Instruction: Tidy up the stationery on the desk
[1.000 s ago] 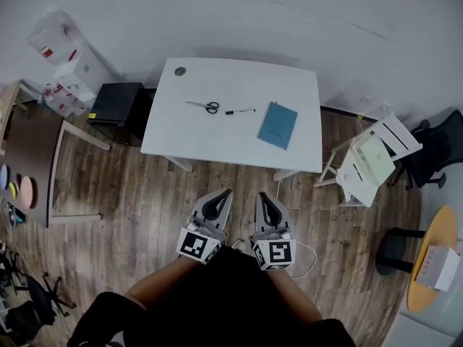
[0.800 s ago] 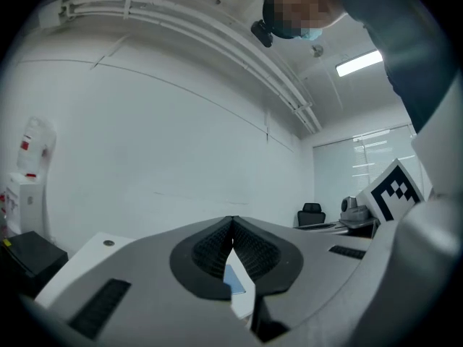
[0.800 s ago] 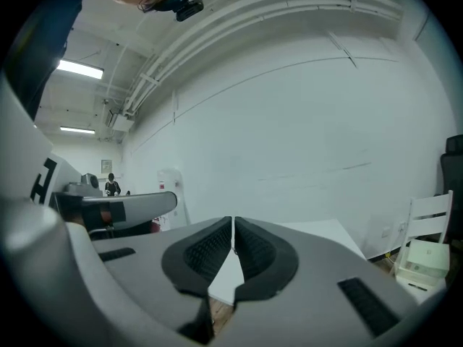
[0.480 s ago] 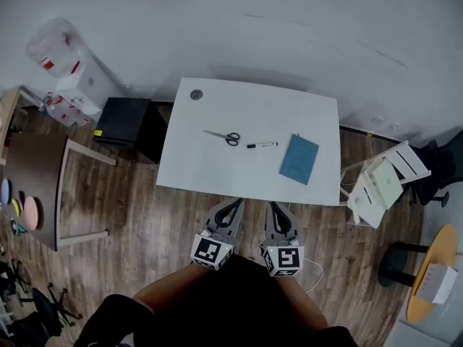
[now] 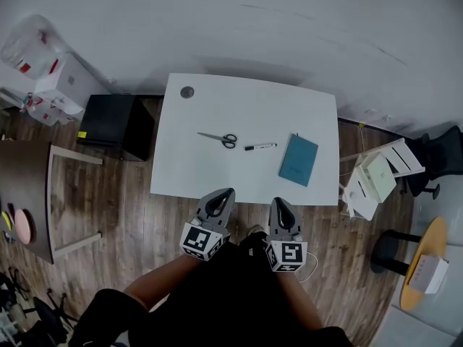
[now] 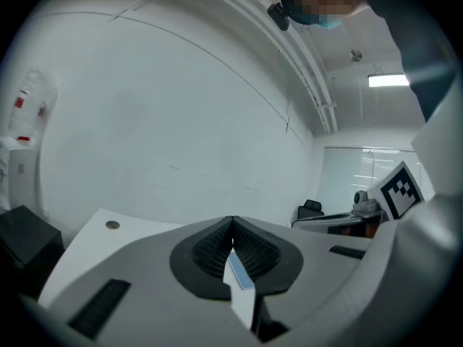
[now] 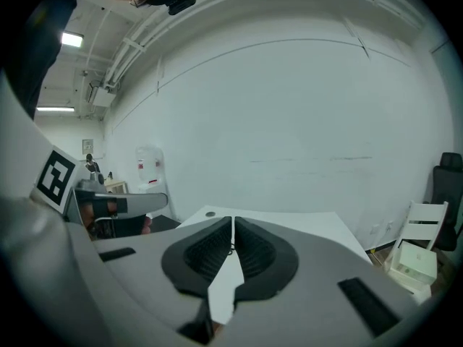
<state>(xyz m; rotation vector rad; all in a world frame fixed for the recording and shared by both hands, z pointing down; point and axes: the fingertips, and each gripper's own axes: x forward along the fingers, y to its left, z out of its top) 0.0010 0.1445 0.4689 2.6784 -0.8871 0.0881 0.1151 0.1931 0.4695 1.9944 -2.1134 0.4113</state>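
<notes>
On the white desk (image 5: 217, 172) lie a pair of scissors (image 5: 219, 139), a black-and-white marker (image 5: 260, 147) and a teal notebook (image 5: 298, 160). Both grippers hang side by side at the desk's near edge, short of all three. My left gripper (image 5: 226, 191) is shut with nothing in it, and its jaws meet at the tips (image 6: 232, 219). My right gripper (image 5: 277, 200) is also shut and empty (image 7: 232, 220). Through the left gripper's jaw gap a sliver of the teal notebook (image 6: 239, 275) shows.
A round grommet (image 5: 187, 92) sits at the desk's far left corner. A black cabinet (image 5: 108, 123) stands left of the desk, a white folding chair (image 5: 376, 176) to its right, and a brown table (image 5: 29, 194) further left. Wooden floor lies around the desk.
The view has shifted closer to the desk, so the desk edge now lies right at the grippers' tips. Both grippers stay shut and side by side. The stationery has not moved.
</notes>
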